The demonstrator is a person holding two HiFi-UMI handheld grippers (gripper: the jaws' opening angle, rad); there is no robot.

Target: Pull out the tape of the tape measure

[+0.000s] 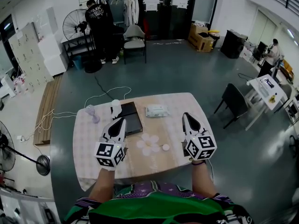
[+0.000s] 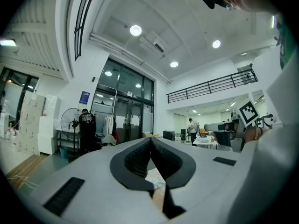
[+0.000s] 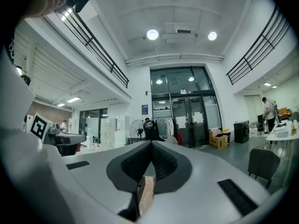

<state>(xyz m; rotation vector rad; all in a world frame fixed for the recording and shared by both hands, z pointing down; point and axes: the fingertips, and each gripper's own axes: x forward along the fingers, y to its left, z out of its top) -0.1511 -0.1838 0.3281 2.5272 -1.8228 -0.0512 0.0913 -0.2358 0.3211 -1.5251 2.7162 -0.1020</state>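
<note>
On the pale table (image 1: 168,164) lies a white flower-shaped thing (image 1: 148,143) with a small round white thing (image 1: 166,147) beside it. I cannot tell which of them is the tape measure. My left gripper (image 1: 122,120) hovers over the table to their left, jaws shut and empty. My right gripper (image 1: 186,115) hovers to their right, also shut with nothing held. In the left gripper view the left gripper (image 2: 150,140) points out level over the room with its pads together. In the right gripper view the right gripper (image 3: 152,143) shows the same.
A flat black case (image 1: 132,120), a white packet (image 1: 156,110), a white cup (image 1: 115,107) and a purple object (image 1: 92,112) lie toward the table's far side. A dark chair (image 1: 233,101) stands to the right. A floor fan (image 1: 28,157) and cables are on the left.
</note>
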